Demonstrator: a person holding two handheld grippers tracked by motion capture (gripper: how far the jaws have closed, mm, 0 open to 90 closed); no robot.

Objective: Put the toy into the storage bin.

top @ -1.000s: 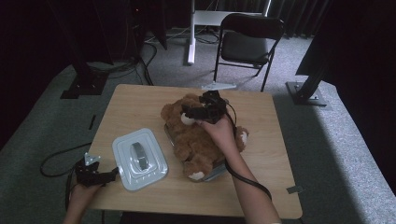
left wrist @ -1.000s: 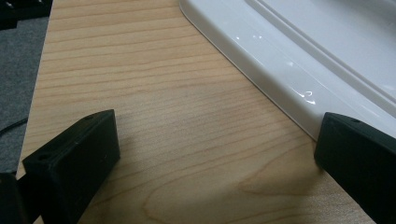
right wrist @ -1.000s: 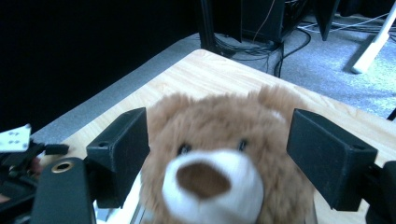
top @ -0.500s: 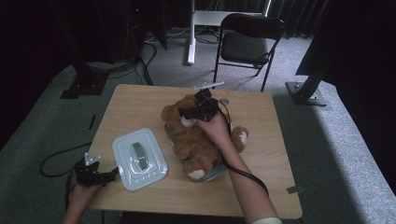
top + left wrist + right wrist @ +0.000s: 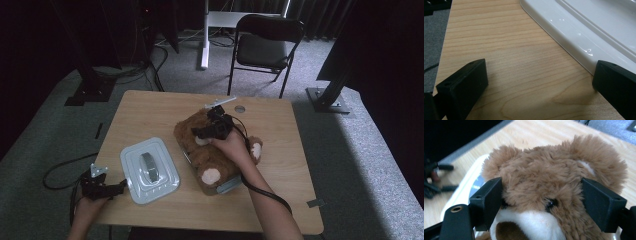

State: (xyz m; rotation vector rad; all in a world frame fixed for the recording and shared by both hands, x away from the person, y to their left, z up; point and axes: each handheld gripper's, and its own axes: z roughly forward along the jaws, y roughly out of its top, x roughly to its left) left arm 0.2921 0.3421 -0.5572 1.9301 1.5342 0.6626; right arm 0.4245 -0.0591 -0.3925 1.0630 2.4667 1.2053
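One brown teddy bear (image 5: 215,155) lay in a shallow tray (image 5: 227,186) mid-table as my right gripper (image 5: 541,202) straddled its head, jaws wide beside the fur. My left gripper (image 5: 539,85) rested open at the table (image 5: 150,107) edge beside the white lid (image 5: 149,170).

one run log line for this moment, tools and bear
right tool: jaws wide, astride teddy bear head | left tool: open beside white lid | bear in tray
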